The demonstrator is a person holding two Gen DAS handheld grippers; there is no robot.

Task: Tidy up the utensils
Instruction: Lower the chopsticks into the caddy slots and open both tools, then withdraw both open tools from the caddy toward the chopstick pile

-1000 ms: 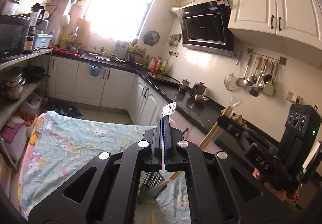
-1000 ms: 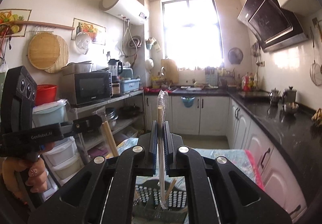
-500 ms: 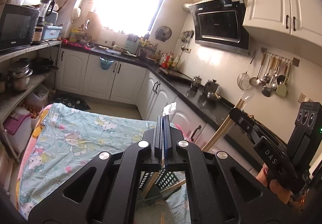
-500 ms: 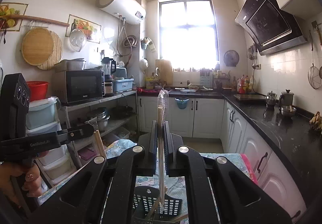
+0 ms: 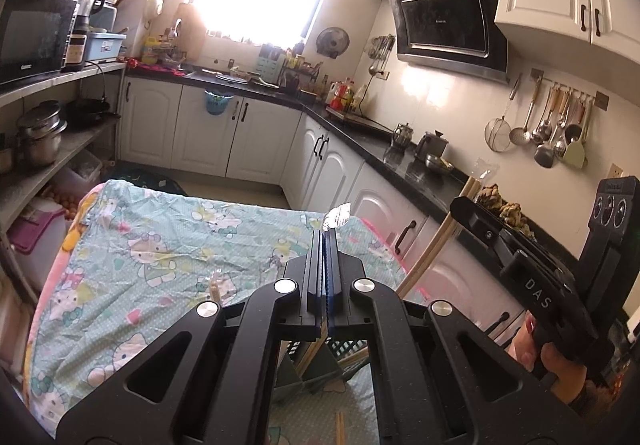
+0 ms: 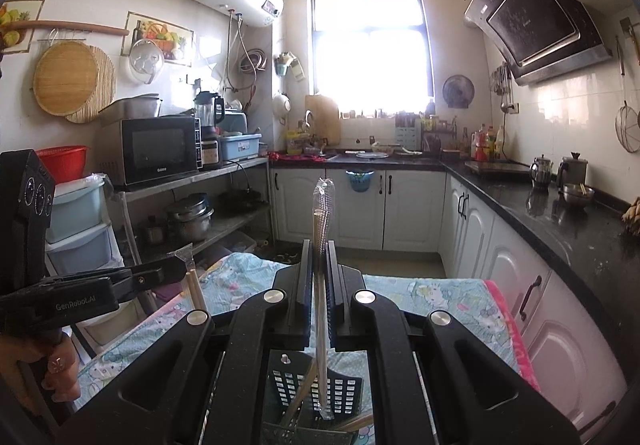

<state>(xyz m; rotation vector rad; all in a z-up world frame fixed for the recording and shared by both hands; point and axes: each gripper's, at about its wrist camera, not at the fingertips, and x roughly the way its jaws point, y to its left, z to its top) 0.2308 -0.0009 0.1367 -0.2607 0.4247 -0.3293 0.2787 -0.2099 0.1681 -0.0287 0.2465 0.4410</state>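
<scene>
Plastic-wrapped chopsticks [image 6: 321, 285] stand upright, pinched in right gripper [image 6: 319, 253], lower tip over the black slotted utensil basket [image 6: 316, 393] on the cartoon-print cloth [image 5: 160, 245]. Left gripper [image 5: 327, 241] is pressed together on another wrapped pair [image 6: 196, 285]; only its wrapper tip [image 5: 338, 215] shows in left view, sticks seen from right view. Basket mostly hidden behind gripper bodies.
</scene>
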